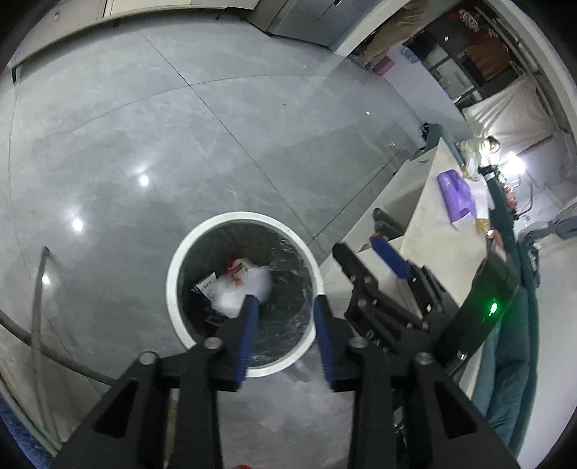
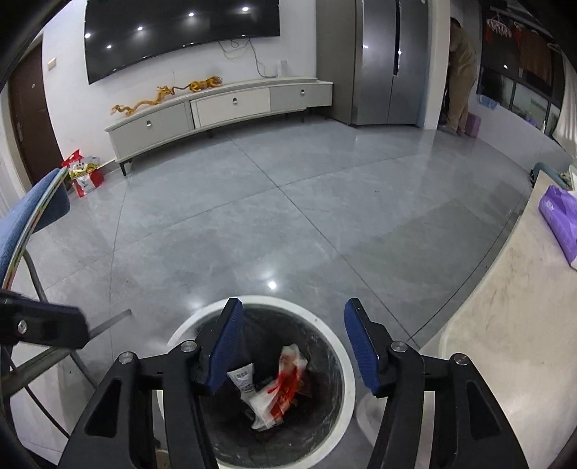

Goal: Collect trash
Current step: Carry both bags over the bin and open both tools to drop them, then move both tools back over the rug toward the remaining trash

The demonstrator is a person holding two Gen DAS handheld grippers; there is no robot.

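Left wrist view, contents by size. Grey tiled floor, glossy, with ceiling lights mirrored in it. Pale stone-topped table along the right edge, carrying a purple plastic pack. Round white-rimmed bin with a dark liner, standing on the floor just beside the table. Left gripper, black frame with blue pads, held above the bin mouth; jaws partly apart, nothing between them. Right gripper seen at right, over the table edge, blurred. Trash inside the bin: a crumpled white plastic bag with red print and a small white printed packet beside it, both lying at the bottom.

Right wrist view, same order. Grey tiled floor; long white low cabinet against the far wall beneath a dark wall screen; steel refrigerator; blue chair back at left. White-rimmed bin directly below. Right gripper above it, jaws wide apart and empty. White bag with red print and printed packet rest in the bin, touching each other.
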